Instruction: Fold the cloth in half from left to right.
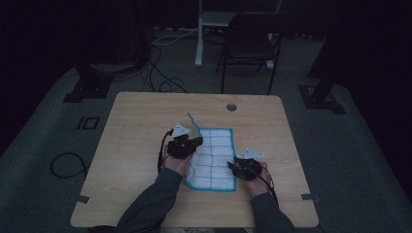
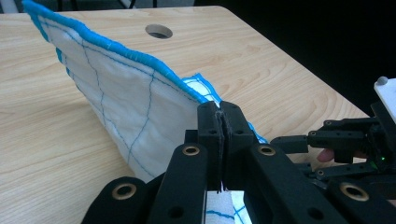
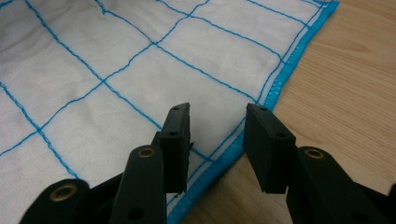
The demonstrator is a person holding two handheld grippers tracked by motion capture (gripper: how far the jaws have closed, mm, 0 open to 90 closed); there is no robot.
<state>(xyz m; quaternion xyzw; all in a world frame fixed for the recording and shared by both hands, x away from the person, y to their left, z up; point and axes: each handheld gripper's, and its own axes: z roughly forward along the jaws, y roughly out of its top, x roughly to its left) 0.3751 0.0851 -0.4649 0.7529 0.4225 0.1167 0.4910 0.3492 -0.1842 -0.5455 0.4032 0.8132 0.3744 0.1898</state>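
Note:
A white cloth [image 1: 214, 155] with a blue grid and blue hem lies on the wooden table [image 1: 141, 121]. My left gripper [image 1: 196, 142] is at its left edge and is shut on the hem. In the left gripper view the jaws [image 2: 219, 109] pinch the cloth [image 2: 126, 102], whose left side is lifted into a raised fold. My right gripper [image 1: 233, 167] is at the cloth's near right corner. In the right gripper view it [image 3: 217, 109] stands open just over the cloth [image 3: 140, 70] and its blue border, with nothing pinched. The right gripper [image 2: 299, 140] also shows at the right of the left gripper view.
A round cable hole [image 1: 231, 107] sits near the table's far edge. A dark folding chair [image 1: 250, 43] and a white desk leg stand beyond the table. Cables [image 1: 65, 165] lie on the floor to the left. The room is dim.

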